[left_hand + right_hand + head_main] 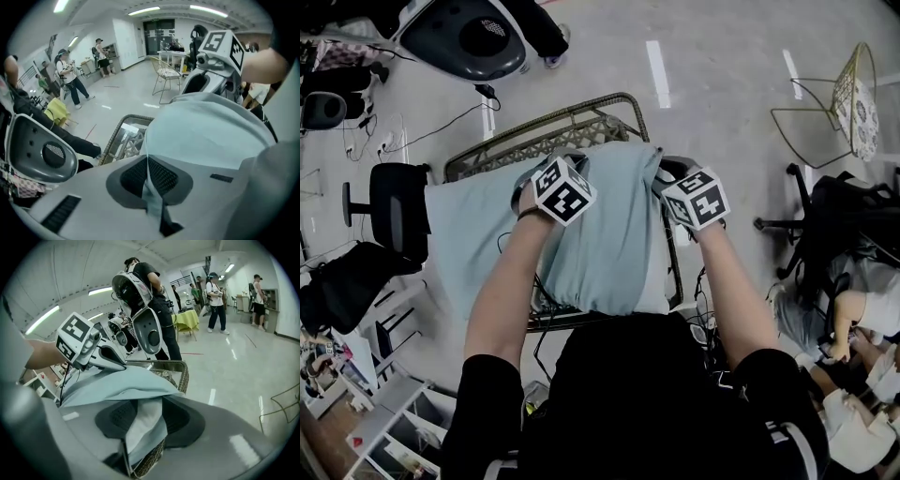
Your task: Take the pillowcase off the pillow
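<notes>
Our left gripper is pinched shut on a thin fold of the light blue pillowcase. The pillowcase covers the pillow inside it and lies across a wicker stand in front of us. Our right gripper bites a fatter bunch on the other side, blue cloth with white cloth in it.

We think this is the start: both grippers have hold, and the case is not off yet. Next we must pull the blue cloth away while the pillow stays put.

We cannot tell if the white cloth is the pillow itself. We cannot see the open end. Our arms and body hide the near part.
</notes>
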Demonstrator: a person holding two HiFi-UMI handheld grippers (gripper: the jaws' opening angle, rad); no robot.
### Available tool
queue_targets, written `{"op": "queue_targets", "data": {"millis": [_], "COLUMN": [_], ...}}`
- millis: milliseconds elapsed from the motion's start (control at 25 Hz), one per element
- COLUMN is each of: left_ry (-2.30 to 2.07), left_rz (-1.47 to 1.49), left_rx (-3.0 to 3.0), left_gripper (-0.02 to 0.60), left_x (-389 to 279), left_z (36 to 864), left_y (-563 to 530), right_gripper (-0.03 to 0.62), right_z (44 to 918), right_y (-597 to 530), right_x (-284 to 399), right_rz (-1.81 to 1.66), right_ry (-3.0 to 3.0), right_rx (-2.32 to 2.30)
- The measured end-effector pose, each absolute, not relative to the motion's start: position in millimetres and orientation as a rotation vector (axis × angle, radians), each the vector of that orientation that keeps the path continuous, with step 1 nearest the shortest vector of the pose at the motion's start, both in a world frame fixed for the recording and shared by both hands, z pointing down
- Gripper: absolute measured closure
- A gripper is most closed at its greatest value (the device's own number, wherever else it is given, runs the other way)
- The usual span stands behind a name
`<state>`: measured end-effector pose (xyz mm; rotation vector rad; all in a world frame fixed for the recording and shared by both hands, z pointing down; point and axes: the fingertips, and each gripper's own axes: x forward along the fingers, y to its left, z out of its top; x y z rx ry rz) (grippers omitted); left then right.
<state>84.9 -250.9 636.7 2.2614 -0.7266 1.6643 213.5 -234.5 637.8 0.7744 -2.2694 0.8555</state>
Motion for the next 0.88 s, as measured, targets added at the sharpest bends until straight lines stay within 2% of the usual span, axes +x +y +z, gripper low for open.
{"op": "queue_targets", "data": {"millis": [160, 400, 440, 640, 880], "left_ry": [-0.751, -0.802, -0.808, -0.848, -0.843], "left_rz": [1.867, 1.933, 1.911, 1.914, 1.987], "left_rx": [2.248, 2.195, 2.19, 2.18, 2.189], "left_gripper": [0.575, 0.575, 0.575, 0.575, 0.575], "left_x": [63, 38, 37, 20, -2], "left_z": [634, 633, 633, 632, 624], "left_y": [-252, -247, -245, -244, -234], "right_gripper": [0.365, 0.339, 0.354, 0.534, 0.572], "right_z": [645, 661, 662, 656, 634], "right_y": [-225, -213, -210, -209, -202], "right_x": [216, 183, 174, 163, 178], "right_rz": [1.011, 1.175, 1.156, 0.758, 0.431], "right_ry": [-2.255, -2.265, -2.268, -2.233, -2.169], "right_rx": [0.734, 0.579, 0.55, 0.55, 0.506]}}
